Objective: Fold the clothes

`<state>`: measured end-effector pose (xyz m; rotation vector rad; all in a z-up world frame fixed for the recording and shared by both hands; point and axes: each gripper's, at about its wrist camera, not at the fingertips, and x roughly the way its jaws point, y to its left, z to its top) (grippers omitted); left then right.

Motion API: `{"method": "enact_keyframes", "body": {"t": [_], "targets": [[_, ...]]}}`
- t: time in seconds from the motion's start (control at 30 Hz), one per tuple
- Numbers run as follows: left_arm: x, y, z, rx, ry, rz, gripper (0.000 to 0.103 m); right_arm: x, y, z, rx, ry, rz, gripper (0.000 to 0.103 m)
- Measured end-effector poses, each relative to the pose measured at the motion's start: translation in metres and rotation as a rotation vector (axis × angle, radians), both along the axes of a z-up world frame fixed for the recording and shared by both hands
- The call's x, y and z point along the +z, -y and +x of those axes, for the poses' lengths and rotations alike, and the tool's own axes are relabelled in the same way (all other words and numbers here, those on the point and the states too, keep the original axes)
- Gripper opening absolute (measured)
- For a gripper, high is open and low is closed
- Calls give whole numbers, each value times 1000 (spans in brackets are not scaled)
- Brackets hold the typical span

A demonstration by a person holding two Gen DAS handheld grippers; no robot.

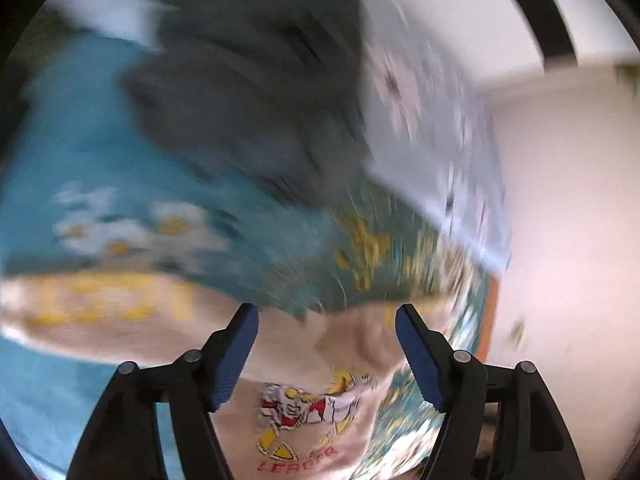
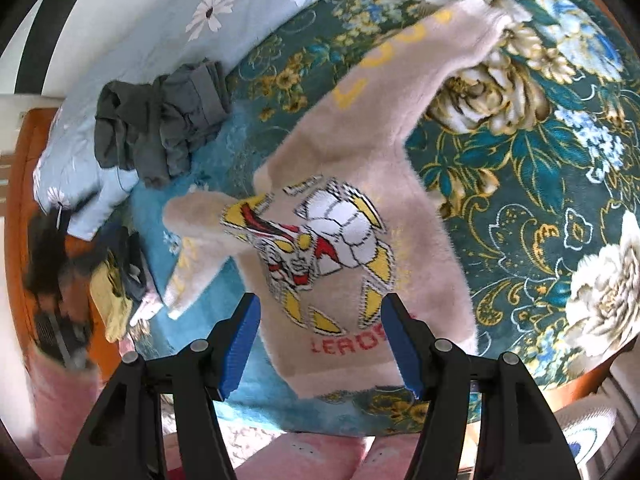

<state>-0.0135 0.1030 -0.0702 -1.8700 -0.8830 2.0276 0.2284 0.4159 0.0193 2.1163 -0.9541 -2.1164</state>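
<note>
across the middle of the right wrist view lay a fluffy pale pink sweater [image 2: 352,184] with a printed cartoon figure and red lettering on its front, spread flat on a dark teal bedspread with large cream and gold flowers [image 2: 532,168]. one sleeve ran toward the upper right of the frame; the other was folded in at centre left over a plain turquoise fleece blanket [image 2: 208,152]. right gripper [image 2: 320,344] at lower centre, blue-padded jaws standing apart above the sweater's hem, nothing between them. crumpled dark grey garment [image 2: 160,128] at upper left, partly on a light blue daisy-print quilt [image 2: 152,44]. small heap of yellow and dark clothes [image 2: 116,284] at the left edge. left wrist view heavily blurred: left gripper [image 1: 326,356] at lower centre, jaws parted and empty above the same sweater [image 1: 312,400]; grey garment [image 1: 248,92] at upper centre.
</note>
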Motion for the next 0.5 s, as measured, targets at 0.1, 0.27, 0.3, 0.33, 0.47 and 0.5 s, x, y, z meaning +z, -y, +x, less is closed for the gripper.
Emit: {"method": "enact_keyframes", "body": {"t": [0.1, 0.27, 0.3, 0.33, 0.47, 0.5], "targets": [[-57, -72, -13, -134, 146, -73, 75, -16, -13, 10, -2, 18, -24, 64], [-109, -128, -26, -259, 189, -278, 75, -33, -44, 27, -30, 22, -32, 68], [-115, -138, -28, -297, 191, -312, 75, -37, -48, 28, -32, 23, -29, 69], [-123, -148, -30, -338, 205, -342, 75, -42, -53, 28, -39, 28, -27, 69], [-133, -175, -40, -464, 168, -460, 75, -63, -64, 26, -87, 51, -63, 69], [-132, -180, -45, -477, 144, -471, 75, -67, -63, 24, -81, 54, -71, 69]]}}
